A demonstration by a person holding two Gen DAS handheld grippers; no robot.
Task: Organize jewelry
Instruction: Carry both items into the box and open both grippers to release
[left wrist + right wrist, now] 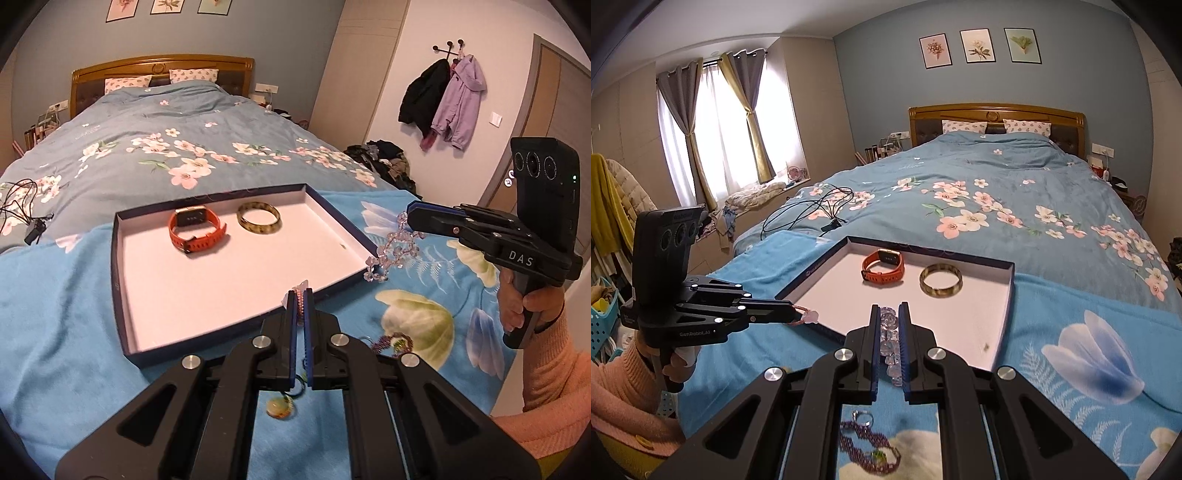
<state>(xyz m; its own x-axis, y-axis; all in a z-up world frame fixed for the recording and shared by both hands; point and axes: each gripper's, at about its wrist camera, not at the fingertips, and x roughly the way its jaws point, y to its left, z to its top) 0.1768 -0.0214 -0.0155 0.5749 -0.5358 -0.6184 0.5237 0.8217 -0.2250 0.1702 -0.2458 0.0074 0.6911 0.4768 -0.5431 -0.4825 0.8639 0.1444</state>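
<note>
In the left wrist view the left gripper [301, 295] is seen at bottom centre, jaws clenched on a pink braided cord bracelet [300, 308] w/ a pale pink charm showing at the tips. Below the jaws a pendant w/ a yellowish stone [280, 409] is seen over the blanket; whether it hangs from the cord can't be told. At right of frame the right gripper [408, 216] is shown side-on, held by a hand [526, 304] in a peach sleeve, w/ a clear crystal bead bracelet [391, 251] dangling from its tips just beside the tray's right corner. A purple beaded bracelet [393, 341] lies on the blanket at lower right.

The right wrist view gives the reverse: right gripper [888, 314] at bottom centre, jaws closed on the crystal beads; left gripper [798, 312] at left of frame, w/ the cord & pink charm sticking out over the tray's near-left edge. Only here a silver ring [862, 419] is seen at bottom, next to the purple bracelet.

In both views a shallow box-lid tray [118, 258], white inside w/ dark rim, is seen mid-frame holding an orange smartwatch [195, 229] & a mottled bangle [258, 218], side by side, apart.

The tray rests on a bright blue floral blanket [55, 314] laid over a bed w/ a blue blossom-print duvet [147, 133] & wooden headboard. Black cables lie on the duvet. Coats on wall hooks show upper right in the left view only; curtained windows at upper left in the right view only.
</note>
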